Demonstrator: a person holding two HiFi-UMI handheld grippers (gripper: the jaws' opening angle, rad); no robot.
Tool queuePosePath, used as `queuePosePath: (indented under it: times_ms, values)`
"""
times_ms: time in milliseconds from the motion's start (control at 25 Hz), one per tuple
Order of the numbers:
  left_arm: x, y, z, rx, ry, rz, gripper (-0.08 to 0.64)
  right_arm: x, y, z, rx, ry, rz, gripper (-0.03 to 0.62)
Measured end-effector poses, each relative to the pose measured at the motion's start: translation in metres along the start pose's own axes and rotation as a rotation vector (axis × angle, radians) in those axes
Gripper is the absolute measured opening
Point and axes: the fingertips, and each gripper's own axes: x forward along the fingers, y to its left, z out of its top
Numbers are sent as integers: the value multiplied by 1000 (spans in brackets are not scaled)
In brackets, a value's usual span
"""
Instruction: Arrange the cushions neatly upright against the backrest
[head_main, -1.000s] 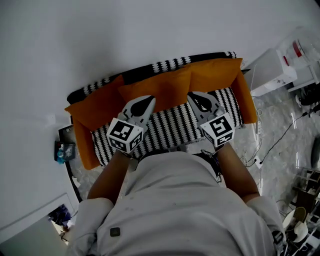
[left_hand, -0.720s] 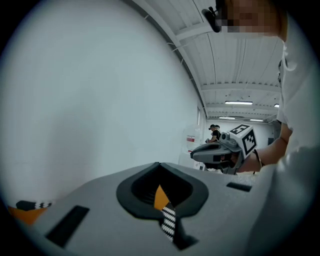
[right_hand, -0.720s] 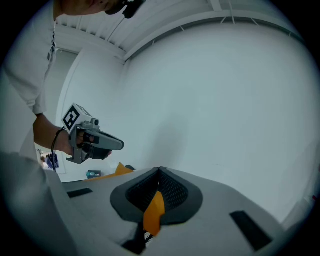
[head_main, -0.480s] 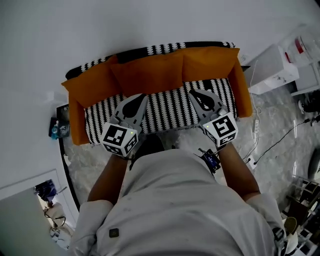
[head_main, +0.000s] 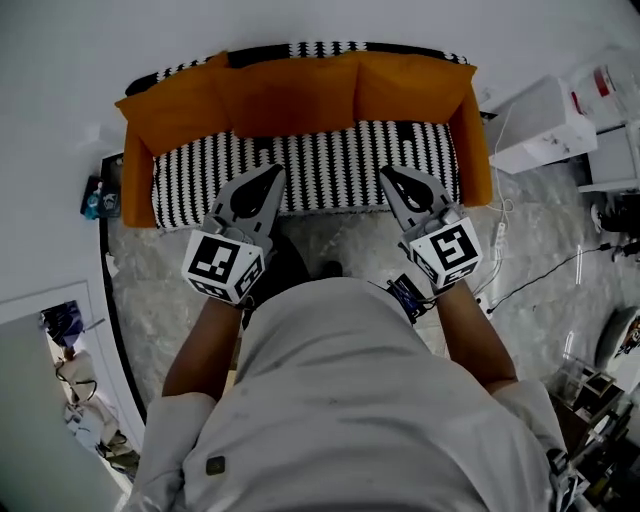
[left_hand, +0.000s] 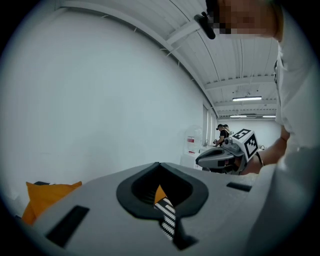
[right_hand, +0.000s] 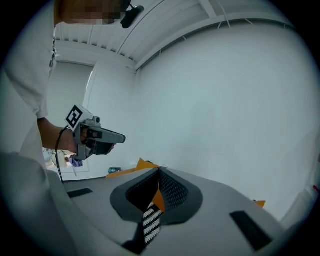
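Observation:
Three orange cushions stand in a row against the backrest of the black-and-white striped sofa (head_main: 300, 170): a left cushion (head_main: 170, 108), a middle cushion (head_main: 290, 95) and a right cushion (head_main: 410, 85). My left gripper (head_main: 276, 171) hangs over the seat's front edge, shut and empty. My right gripper (head_main: 387, 175) is level with it to the right, also shut with nothing held. In the left gripper view the closed jaw tips (left_hand: 159, 165) point at the wall, with an orange cushion (left_hand: 47, 195) low at the left. In the right gripper view only a slit shows between the jaw tips (right_hand: 159, 171).
Orange armrests (head_main: 476, 150) close both sofa ends. A white cabinet (head_main: 540, 130) stands to the right, and cables (head_main: 540, 275) trail over the marble floor. A small dark side table (head_main: 97, 197) sits left of the sofa. People (left_hand: 222, 131) stand far off.
Both grippers have drawn back together from the cushions to the seat's front edge. The sofa now lies farther up in the head view, with floor showing in front of it.

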Motion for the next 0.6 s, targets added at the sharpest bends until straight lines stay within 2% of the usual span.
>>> queuePosePath:
  times_ms: [400,600]
  values:
    - [-48,-24,-2,21,-7,65,9,-33,39,5,-9,-28,40,27]
    - [-63,-26,-6,21,-12,63,9,-33,53,12,-20,-39,49,26]
